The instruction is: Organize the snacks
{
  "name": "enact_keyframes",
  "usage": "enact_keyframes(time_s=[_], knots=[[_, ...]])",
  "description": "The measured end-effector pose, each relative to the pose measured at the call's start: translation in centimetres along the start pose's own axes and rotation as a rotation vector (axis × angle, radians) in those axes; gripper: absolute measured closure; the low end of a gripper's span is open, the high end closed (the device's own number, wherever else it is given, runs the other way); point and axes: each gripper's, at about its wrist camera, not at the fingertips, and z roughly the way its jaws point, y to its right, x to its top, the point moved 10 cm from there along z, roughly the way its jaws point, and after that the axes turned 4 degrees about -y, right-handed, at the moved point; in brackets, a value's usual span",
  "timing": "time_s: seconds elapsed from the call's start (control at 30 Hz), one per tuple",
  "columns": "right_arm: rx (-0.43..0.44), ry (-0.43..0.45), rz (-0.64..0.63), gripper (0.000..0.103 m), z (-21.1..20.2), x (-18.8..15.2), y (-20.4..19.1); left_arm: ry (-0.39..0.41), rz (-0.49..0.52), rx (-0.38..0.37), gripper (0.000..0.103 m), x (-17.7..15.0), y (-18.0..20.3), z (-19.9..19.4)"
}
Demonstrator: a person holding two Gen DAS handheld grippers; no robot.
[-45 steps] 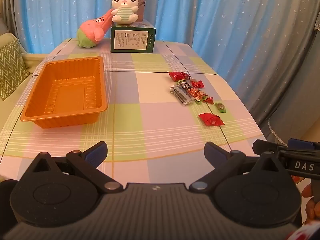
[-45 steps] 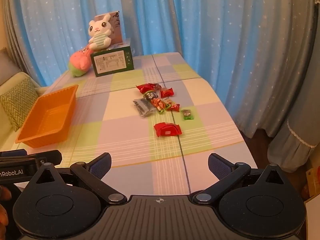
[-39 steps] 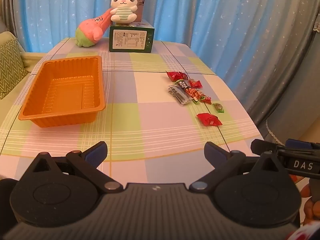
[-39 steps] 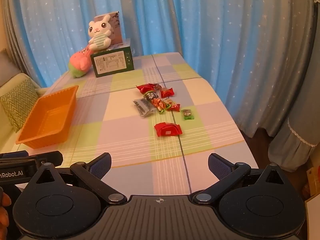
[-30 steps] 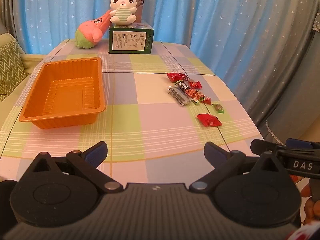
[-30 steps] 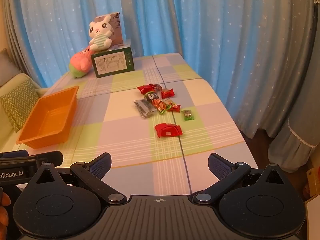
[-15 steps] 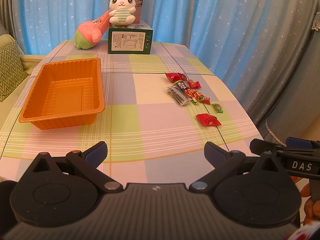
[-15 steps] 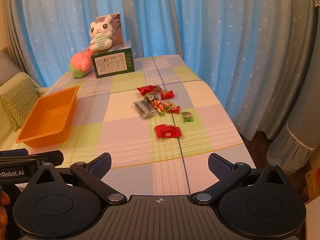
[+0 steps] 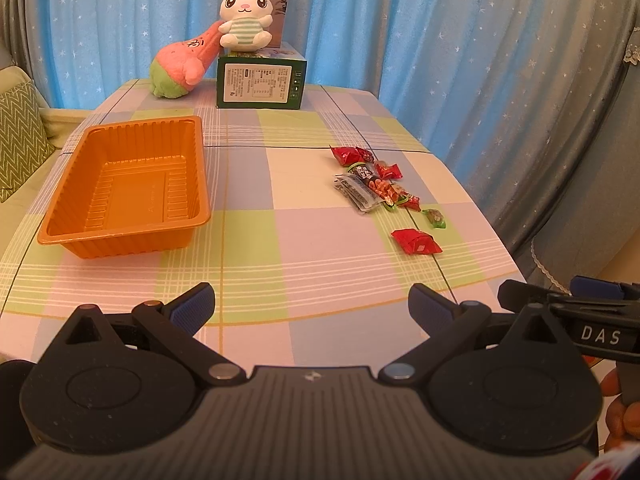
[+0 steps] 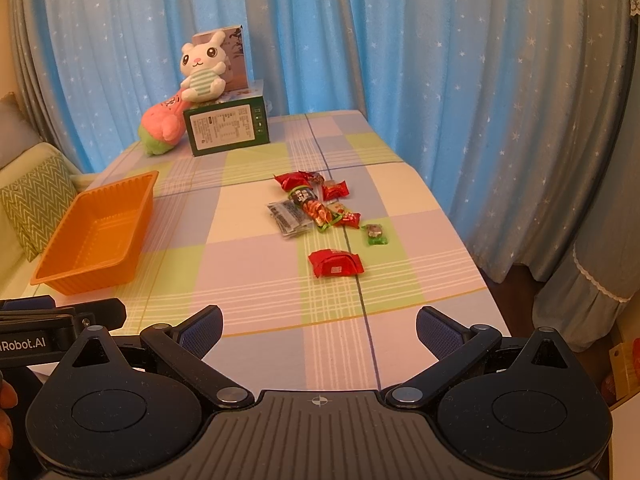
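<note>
Checked table: near edge bare, free for approach. Orange tray left, empty. Left gripper, right gripper level over near edge, fingers spread, holding nothing. Snacks clustered right; red packet nearest.

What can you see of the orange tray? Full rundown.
The orange tray is a rectangular, thin moulded-plastic container with ribbed walls, a flat out-turned rim and a stepped floor. It sits upright and empty on the checked tablecloth, on the table's left half. Nothing touches it but the cloth. The snack wrappers lie well off to its right; neither tool is near it.
</note>
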Motion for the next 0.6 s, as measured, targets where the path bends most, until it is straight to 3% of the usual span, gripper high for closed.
enact_keyframes(time_s=[0.6], knots=[[-0.002,0.003,-0.002,0.0,-0.18,0.32,0.16,0.003,0.0,-0.003,0.001,0.03,0.1,-0.12]])
